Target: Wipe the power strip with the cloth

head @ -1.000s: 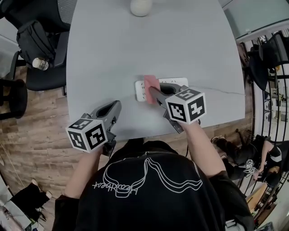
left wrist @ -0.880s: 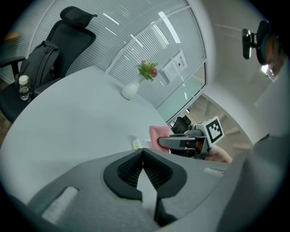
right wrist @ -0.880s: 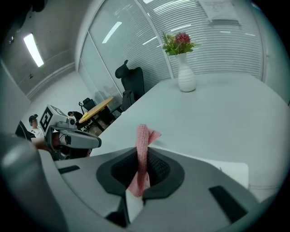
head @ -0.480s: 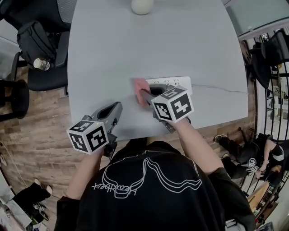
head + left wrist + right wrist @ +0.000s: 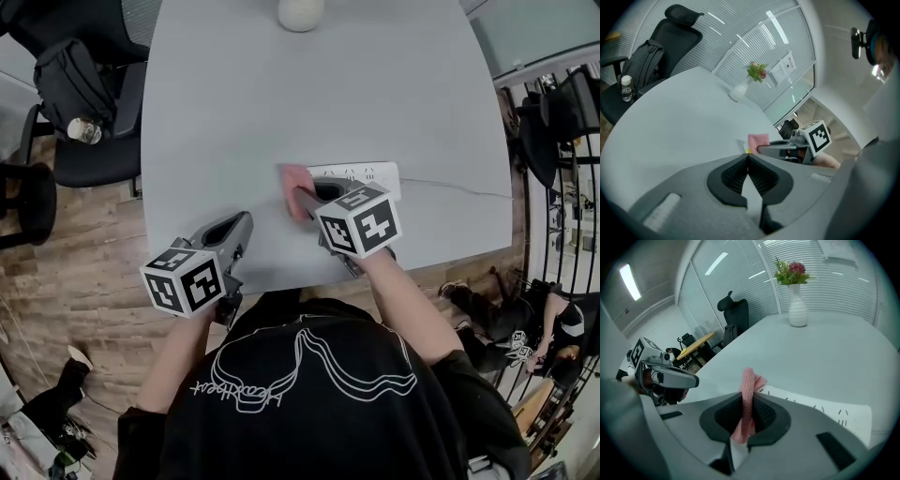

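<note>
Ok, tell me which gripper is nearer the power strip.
Right. The right gripper, shut on the pink cloth, is at the left end of the power strip. The left gripper, shut and empty, hangs apart from it by the near edge of the table.

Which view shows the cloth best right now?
The right gripper view: the pink cloth sits dead centre, pinched in the right claw. The head view shows only a corner past the claw; the left gripper view, a small distant patch.

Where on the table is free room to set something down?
Bare: the wide stretch of table between the vase and the power strip, and the area left of the cloth. Crowded: near edge, by the right gripper and left gripper.
</note>
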Available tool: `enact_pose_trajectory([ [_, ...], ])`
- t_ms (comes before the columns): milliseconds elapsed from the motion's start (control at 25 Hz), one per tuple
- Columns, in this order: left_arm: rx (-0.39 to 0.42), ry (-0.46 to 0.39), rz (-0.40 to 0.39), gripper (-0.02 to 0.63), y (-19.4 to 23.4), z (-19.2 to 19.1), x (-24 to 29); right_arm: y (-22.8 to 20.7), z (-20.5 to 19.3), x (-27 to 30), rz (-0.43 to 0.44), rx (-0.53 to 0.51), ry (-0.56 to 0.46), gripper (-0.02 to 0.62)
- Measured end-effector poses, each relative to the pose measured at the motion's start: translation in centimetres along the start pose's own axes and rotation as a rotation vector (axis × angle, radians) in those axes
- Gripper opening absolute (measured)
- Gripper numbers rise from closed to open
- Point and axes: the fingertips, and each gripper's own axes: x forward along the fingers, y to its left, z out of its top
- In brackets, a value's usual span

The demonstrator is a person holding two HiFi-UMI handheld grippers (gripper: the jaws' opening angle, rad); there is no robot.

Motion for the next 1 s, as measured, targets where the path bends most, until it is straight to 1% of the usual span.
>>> enact_pose_trajectory([
  [280, -0.008, -0.025, -0.012, 0.014, -0.5, 0.2, -0.2, -1.2, -0.6, -0.8, -0.015, 0.028, 0.013, 0.043],
  [480, 0.005, -0.015, -0.015, 0.014, -0.2, 0.1, 0.1, -2.4, -1.1, -1.7, -0.035, 0.073, -0.004, 0.043],
  [680, -0.002, -0.004, -0.019, 0.013, -0.2, -0.2, 1.0, -4.3, -2.1, -3.0, -0.051, 0.110, -0.012, 0.044],
  [1000, 0.006, 0.000, -0.032, 0.014, -1.3, -0.3, 2.4, -7.2, -3.0, -4.8, -0.085, 0.121, -0.020, 0.049],
])
